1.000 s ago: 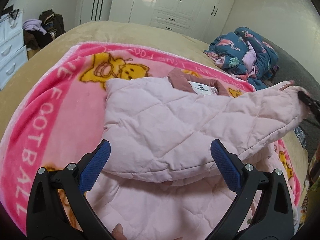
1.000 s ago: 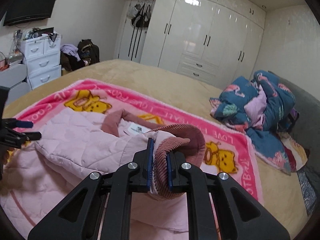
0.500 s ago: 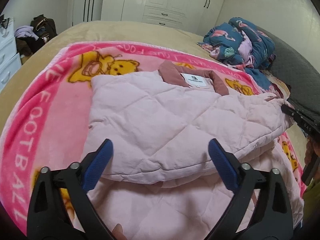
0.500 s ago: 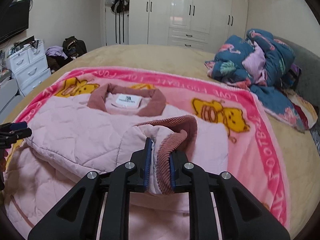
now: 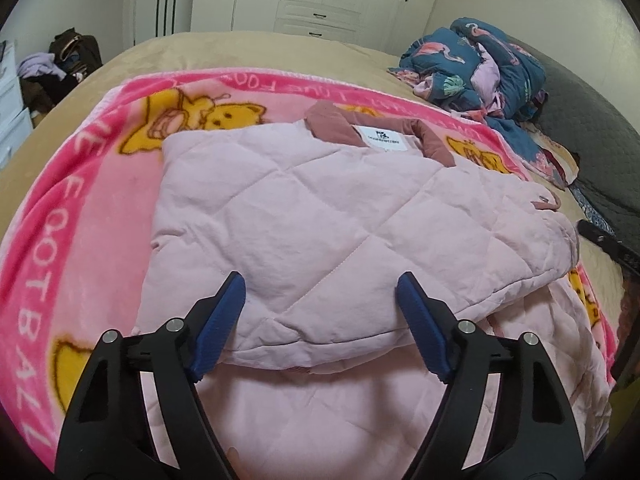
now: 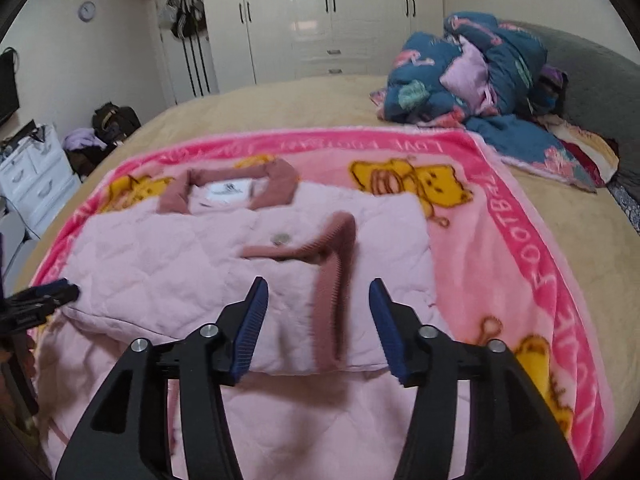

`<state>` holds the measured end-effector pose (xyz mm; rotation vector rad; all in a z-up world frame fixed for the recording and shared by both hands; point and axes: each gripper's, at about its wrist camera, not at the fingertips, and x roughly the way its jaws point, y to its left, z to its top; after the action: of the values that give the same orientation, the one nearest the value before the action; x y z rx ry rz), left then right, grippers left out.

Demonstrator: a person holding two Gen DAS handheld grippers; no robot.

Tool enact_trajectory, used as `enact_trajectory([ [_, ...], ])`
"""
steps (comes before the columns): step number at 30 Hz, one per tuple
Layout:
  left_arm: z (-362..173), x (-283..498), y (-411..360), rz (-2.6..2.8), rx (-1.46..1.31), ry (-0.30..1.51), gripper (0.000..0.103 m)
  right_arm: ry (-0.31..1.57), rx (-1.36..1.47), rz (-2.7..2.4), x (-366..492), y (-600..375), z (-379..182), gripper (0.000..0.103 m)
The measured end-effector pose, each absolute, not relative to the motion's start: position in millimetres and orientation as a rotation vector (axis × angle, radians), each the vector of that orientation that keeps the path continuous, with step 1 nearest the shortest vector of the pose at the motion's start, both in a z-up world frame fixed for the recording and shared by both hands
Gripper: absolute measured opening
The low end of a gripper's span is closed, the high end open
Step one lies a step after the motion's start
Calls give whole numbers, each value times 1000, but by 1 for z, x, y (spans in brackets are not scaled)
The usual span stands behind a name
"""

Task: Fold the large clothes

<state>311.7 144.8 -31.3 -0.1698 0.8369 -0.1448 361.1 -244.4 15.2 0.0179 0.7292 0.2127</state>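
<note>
Both tools open above the half-folded jacket

The pink quilted jacket [image 5: 304, 216] lies ahead of the left tool [image 5: 320, 304] and right tool [image 6: 316, 308], sleeves folded inward, cuff [image 6: 336, 264] between the right tool's spread jaws, ready for the next fold.

The corduroy cuff [image 6: 336, 280] is motion-blurred; the jacket's [image 5: 320, 216] lower hem seems cut off by the frame
</note>
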Motion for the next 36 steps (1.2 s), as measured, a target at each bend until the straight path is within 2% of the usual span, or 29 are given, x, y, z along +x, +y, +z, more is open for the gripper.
enact_trajectory([
  [2,-34,313,145,-142,-178,851,70,698,-1,241,354,-231,23,53],
  [7,-43,315,145,-126,-170,894,70,689,-16,375,352,-189,31,77],
  [9,-47,316,144,-117,-164,913,70,725,-18,409,358,-176,27,82],
  [18,-58,318,152,-123,-195,944,70,805,-37,427,372,-149,5,86],
  [25,-59,317,151,-126,-198,944,70,984,17,360,411,-158,-50,87],
  [31,-61,318,150,-131,-199,945,70,963,-37,303,417,-144,-71,97],
  [36,-61,318,149,-131,-200,943,70,972,-15,306,419,-148,-70,97],
])
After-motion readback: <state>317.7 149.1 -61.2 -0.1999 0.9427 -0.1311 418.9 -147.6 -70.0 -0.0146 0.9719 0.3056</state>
